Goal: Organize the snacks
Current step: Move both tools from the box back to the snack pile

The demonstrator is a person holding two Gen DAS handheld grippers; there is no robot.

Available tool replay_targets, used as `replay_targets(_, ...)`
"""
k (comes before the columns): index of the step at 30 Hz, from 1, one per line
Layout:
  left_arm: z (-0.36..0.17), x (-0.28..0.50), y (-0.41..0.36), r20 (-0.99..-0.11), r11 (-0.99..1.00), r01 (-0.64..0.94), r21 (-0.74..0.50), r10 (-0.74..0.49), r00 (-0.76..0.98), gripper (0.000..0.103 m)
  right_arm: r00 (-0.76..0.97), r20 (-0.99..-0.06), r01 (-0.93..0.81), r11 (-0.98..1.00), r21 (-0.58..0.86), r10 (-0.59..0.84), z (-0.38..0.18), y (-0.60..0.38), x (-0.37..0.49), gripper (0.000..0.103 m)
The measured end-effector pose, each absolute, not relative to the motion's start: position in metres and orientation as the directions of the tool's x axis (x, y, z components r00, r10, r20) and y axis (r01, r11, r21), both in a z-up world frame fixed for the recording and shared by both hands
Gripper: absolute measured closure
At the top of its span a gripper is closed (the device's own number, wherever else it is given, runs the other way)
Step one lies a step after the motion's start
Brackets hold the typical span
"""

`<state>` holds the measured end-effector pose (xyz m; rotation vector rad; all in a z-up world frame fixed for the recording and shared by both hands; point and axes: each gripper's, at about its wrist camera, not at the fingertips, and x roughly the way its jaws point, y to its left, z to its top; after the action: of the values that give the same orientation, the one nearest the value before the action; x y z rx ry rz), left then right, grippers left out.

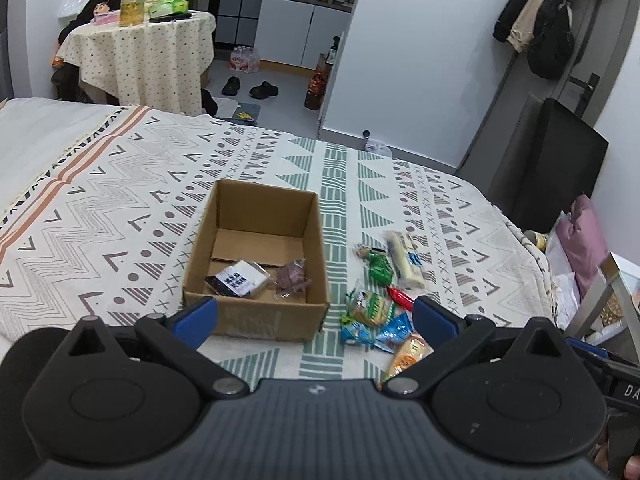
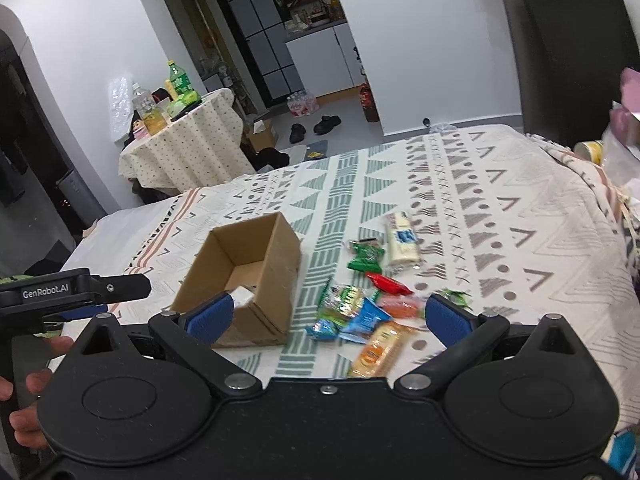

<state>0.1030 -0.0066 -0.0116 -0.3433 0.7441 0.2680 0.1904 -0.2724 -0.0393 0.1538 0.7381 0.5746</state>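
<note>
Two wrapped snacks (image 1: pixel 256 278) lie inside the open brown cardboard box (image 1: pixel 256 322) at frame centre. Loose bright packets (image 2: pixel 360 304) sit right of it. The left gripper (image 1: pixel 314 318) and right gripper (image 2: pixel 328 314) both hover spread, empty.

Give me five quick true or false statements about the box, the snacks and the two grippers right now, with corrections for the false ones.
1. The cardboard box holds two packets. True.
2. The box lies on its side. False: it stands upright, open at the top.
3. The loose snacks lie to the right of the box on the patterned bedspread. True.
4. The left gripper grips a snack. False: its jaws are open and empty.
5. The right gripper is shut. False: it is open.
</note>
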Motion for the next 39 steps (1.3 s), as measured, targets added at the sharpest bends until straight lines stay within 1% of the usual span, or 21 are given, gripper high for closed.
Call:
replay_targets(12, -0.035, 0.11, -0.045, -0.699, 0.915, -0.338, -0.218, 0.095, 0.708, 0.001, 0.589, -0.606, -0.417, 0.843, 0.339, 0.535, -0.067, -0.304, 0.194, 0.002)
replay_targets(14, -0.042, 0.115, -0.05, -0.705, 0.918, -0.33, -0.219, 0.085, 0.704, 0.002, 0.584, -0.602, -0.415, 0.838, 0.354, 0.544, -0.072, -0.309, 0.199, 0.005)
replay_targets(15, -0.045, 0.117, -0.052, -0.708, 0.919, -0.328, -0.217, 0.084, 0.701, 0.003, 0.583, -0.6, -0.411, 0.836, 0.363, 0.548, -0.076, -0.311, 0.201, 0.009)
replay_targets(17, -0.053, 0.121, -0.058, -0.713, 0.922, -0.323, -0.214, 0.079, 0.697, 0.003, 0.583, -0.597, -0.391, 0.835, 0.389, 0.551, -0.086, -0.316, 0.207, 0.012)
replay_targets(19, -0.06, 0.127, -0.064, -0.718, 0.924, -0.318, -0.211, 0.074, 0.692, 0.003, 0.573, -0.605, -0.359, 0.833, 0.42, 0.553, -0.097, -0.32, 0.214, 0.02)
replay_targets(20, -0.064, 0.129, -0.066, -0.719, 0.926, -0.316, -0.209, 0.073, 0.691, 0.003, 0.567, -0.606, -0.352, 0.829, 0.434, 0.558, -0.1, -0.322, 0.217, 0.021)
replay_targets(23, -0.077, 0.139, -0.072, -0.73, 0.924, -0.319, -0.212, 0.067, 0.68, 0.009, 0.574, -0.596, -0.338, 0.826, 0.451, 0.561, -0.108, -0.327, 0.226, 0.022)
replay_targets(25, -0.086, 0.144, -0.076, -0.735, 0.922, -0.318, -0.221, 0.057, 0.676, 0.012, 0.567, -0.607, -0.324, 0.828, 0.458, 0.557, -0.115, -0.329, 0.232, 0.026)
replay_targets(28, -0.098, 0.153, -0.084, -0.741, 0.923, -0.317, -0.219, 0.055, 0.67, 0.016, 0.552, -0.614, -0.33, 0.824, 0.461, 0.564, -0.123, -0.328, 0.242, 0.031)
replay_targets(32, -0.114, 0.165, -0.091, -0.752, 0.921, -0.322, -0.221, 0.05, 0.657, 0.021, 0.532, -0.636, -0.331, 0.829, 0.451, 0.559, -0.132, -0.326, 0.255, 0.032)
replay_targets(35, -0.126, 0.177, -0.096, -0.768, 0.922, -0.322, -0.215, 0.045, 0.639, 0.023, 0.513, -0.654, -0.327, 0.831, 0.45, 0.556, -0.14, -0.324, 0.267, 0.036)
replay_targets(37, -0.134, 0.184, -0.099, -0.778, 0.922, -0.324, -0.213, 0.04, 0.627, 0.027, 0.504, -0.663, -0.321, 0.833, 0.451, 0.553, -0.145, -0.324, 0.275, 0.038)
replay_targets(39, -0.143, 0.19, -0.101, -0.788, 0.919, -0.33, -0.213, 0.038, 0.614, 0.033, 0.499, -0.665, -0.315, 0.831, 0.458, 0.556, -0.148, -0.324, 0.284, 0.039)
